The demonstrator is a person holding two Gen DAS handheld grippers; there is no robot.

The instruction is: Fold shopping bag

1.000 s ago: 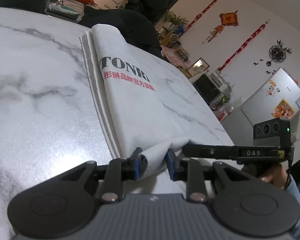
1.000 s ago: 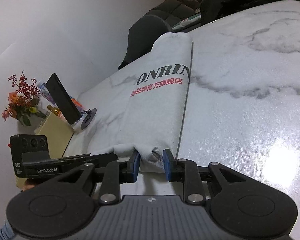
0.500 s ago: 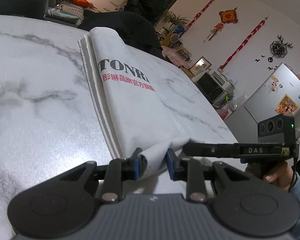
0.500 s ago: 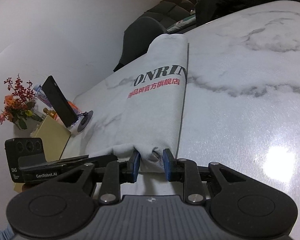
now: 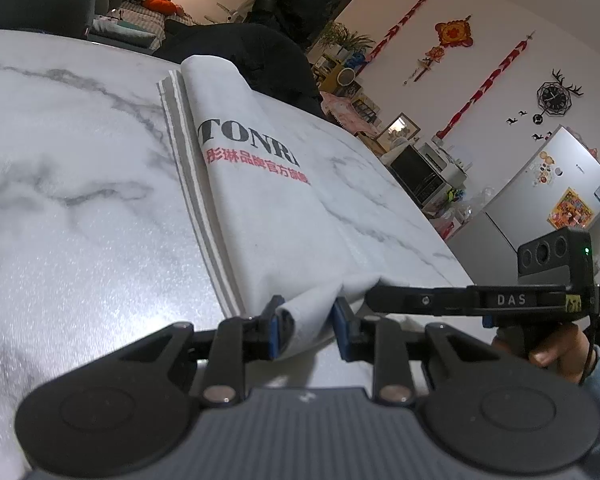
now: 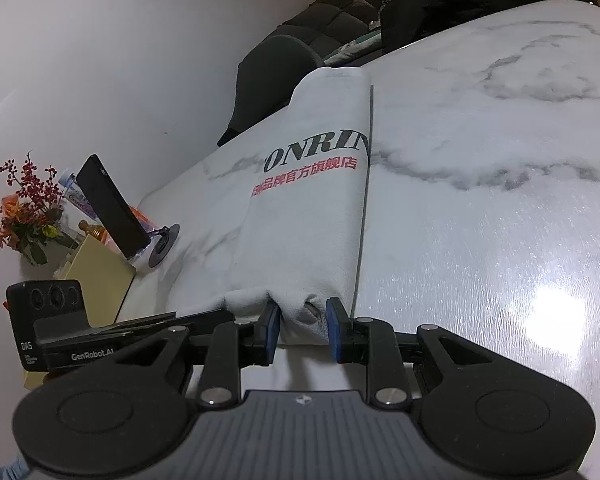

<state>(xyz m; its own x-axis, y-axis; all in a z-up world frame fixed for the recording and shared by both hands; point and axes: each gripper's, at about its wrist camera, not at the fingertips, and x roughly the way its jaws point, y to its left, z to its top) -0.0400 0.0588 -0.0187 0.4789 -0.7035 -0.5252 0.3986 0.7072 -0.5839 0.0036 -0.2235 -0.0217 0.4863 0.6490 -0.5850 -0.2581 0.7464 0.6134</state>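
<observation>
Shopping bag [image 5: 260,208] lies as a long folded strip on the marble tabletop [image 5: 80,200], its near end bunched and lifted, with the left gripper [image 5: 306,330] and right gripper [image 6: 302,330] each narrowed on one near corner. To fold well, I judge both corners should rise together and travel level toward the far end, edges aligned. Against the earlier frames, the grips and bag look practically unchanged.
</observation>
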